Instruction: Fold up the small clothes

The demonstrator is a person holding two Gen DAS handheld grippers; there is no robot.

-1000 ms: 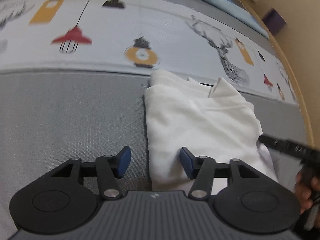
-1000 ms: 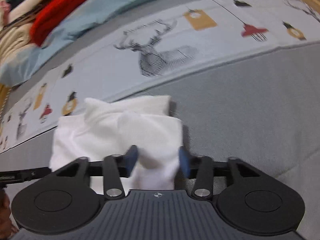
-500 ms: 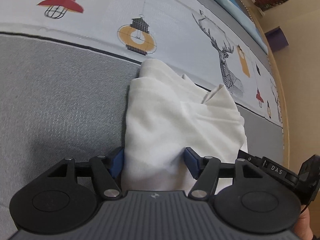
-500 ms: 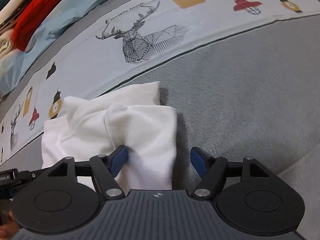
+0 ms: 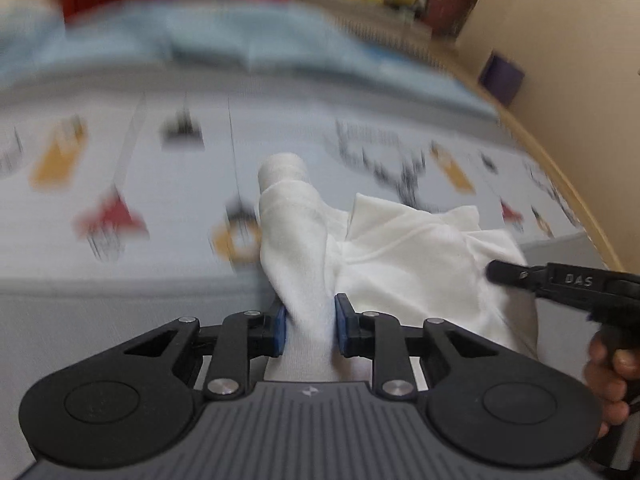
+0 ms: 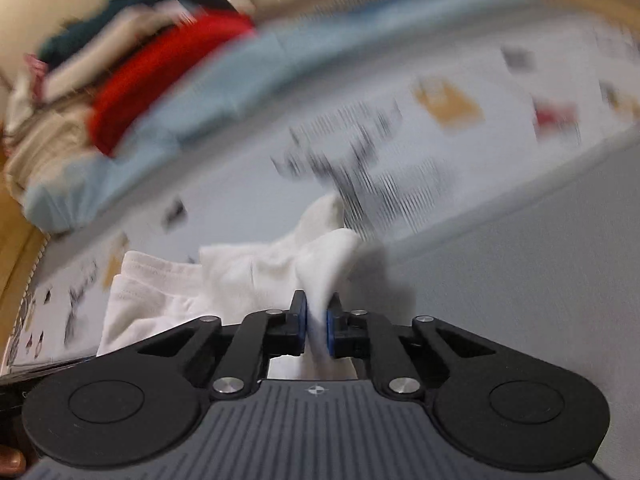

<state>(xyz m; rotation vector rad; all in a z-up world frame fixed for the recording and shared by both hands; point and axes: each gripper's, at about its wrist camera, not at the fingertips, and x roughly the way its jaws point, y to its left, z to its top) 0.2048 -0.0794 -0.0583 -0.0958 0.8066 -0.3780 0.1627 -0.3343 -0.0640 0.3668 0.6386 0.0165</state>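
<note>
A small white garment (image 5: 404, 256) hangs bunched between both grippers, lifted off the grey bed cover (image 5: 120, 320). My left gripper (image 5: 309, 326) is shut on its near left edge, with cloth pinched between the blue pads. My right gripper (image 6: 316, 326) is shut on the near right corner of the white garment (image 6: 256, 276). The right gripper's black finger (image 5: 532, 276) shows at the right of the left wrist view. Both views are blurred by motion.
A printed band of lamps and deer (image 5: 132, 168) runs across the bed behind the garment. A light blue blanket (image 6: 240, 76) and a pile of red and beige clothes (image 6: 152, 68) lie at the back. A wooden bed edge (image 5: 576, 200) curves at the right.
Both grippers closed on the near edge of the garment and raised it from the bed. The cameras tilted upward, so the far clothes pile came into view.
</note>
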